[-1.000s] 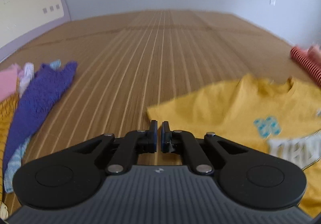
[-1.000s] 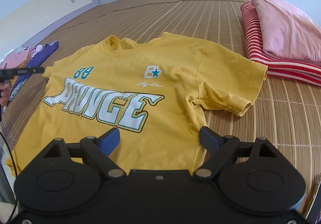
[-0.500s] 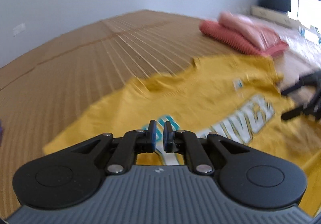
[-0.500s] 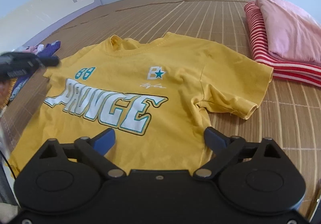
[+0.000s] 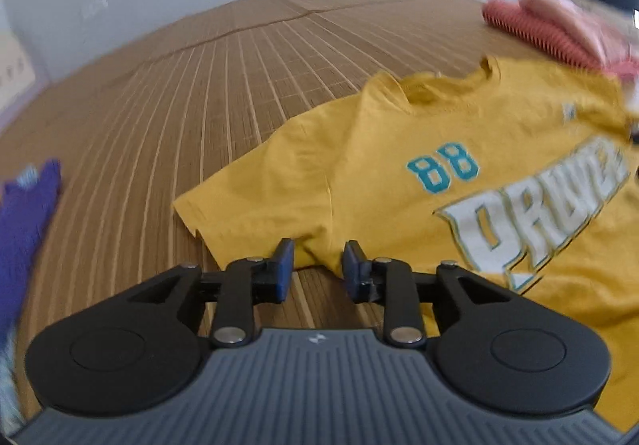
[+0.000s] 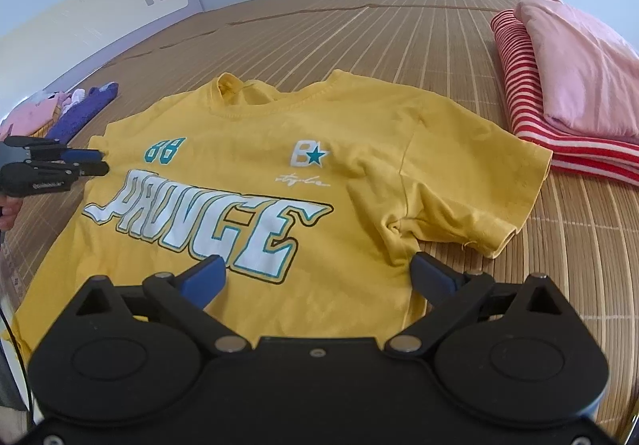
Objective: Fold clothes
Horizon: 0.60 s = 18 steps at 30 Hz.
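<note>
At the left edge of the bamboo mat (image 6: 399, 30) lies a loose heap of clothes, a purple garment (image 6: 86, 109) on top of pink and pale pieces, well apart from the rest. Next to the right, the left gripper (image 5: 317, 261) reaches in low from the mat's left side toward the near sleeve of the yellow T-shirt (image 6: 247, 149). Its jaws are opening; the underarm corner of that sleeve shows in the gap between the blue pads (image 5: 284, 265), but they do not press on it. In the right wrist view the same gripper's fingertips sit right at the sleeve's edge, and part of a hand shows behind it.

The T-shirt lies spread face up in the middle of the mat, collar toward the far edge, with "88", a star logo and large white lettering across the chest. Its other sleeve is rumpled at the armpit.

The right gripper (image 6: 315, 277) hovers over the shirt's lower body, fingers spread wide with nothing between them.

At the right edge of the mat sits a folded red-and-white striped garment (image 6: 527, 113) with a folded pink garment (image 6: 575, 66) stacked on it, just beside the shirt's sleeve.
</note>
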Tool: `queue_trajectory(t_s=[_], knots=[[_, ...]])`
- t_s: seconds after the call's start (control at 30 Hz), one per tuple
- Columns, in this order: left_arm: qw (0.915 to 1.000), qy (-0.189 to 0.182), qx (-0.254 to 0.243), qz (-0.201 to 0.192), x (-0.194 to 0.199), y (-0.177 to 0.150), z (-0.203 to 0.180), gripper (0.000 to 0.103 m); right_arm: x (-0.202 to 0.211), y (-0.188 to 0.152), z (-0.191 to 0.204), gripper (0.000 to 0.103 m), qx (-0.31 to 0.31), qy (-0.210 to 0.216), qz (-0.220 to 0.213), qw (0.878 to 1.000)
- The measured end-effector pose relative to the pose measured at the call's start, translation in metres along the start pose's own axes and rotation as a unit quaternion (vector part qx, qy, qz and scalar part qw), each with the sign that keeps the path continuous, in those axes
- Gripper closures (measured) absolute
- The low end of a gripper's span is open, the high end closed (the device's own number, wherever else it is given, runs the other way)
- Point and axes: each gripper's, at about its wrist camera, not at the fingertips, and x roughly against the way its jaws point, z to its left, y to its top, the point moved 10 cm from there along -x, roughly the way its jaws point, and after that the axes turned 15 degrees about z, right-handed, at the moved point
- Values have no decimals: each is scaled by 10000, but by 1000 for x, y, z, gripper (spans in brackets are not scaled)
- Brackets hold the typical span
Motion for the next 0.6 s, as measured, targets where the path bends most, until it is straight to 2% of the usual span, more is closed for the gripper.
queue_trajectory(t_s=[0.07, 0.1, 0.13, 0.23, 0.33, 0.37, 0.4, 0.5, 0.6], knots=[[9999, 66, -29, -124, 8, 5, 0, 71, 1, 0, 2, 4, 51, -59, -19, 10000], [9997, 141, -104, -194, 13, 9, 0, 71, 4, 1, 2, 7, 52, -38, -39, 10000], [9993, 181, -174, -264, 17, 14, -2, 71, 10, 4, 0, 11, 26, -58, -134, 9999], [9984, 49, -243, -499, 29, 41, -5, 71, 39, 14, -12, 11, -87, -111, -538, 9985], [9973, -14, -346, -644, 23, 66, -6, 58, 62, 29, -27, 11, -90, -167, -886, 9959], [9970, 9, -505, -594, 14, 72, -8, 58, 64, 34, -28, 12, -64, -63, -965, 9953], [9968, 55, -604, -525, 3, 76, -8, 58, 62, 39, -25, 16, -34, 234, -988, 9948], [9983, 33, -413, -420, -27, 78, 0, 58, 37, 39, 9, 17, 105, 1472, -585, 9873], [9993, 4, -323, -174, -47, 67, 8, 57, 1, 32, 48, 17, 709, 1204, -111, 9901]])
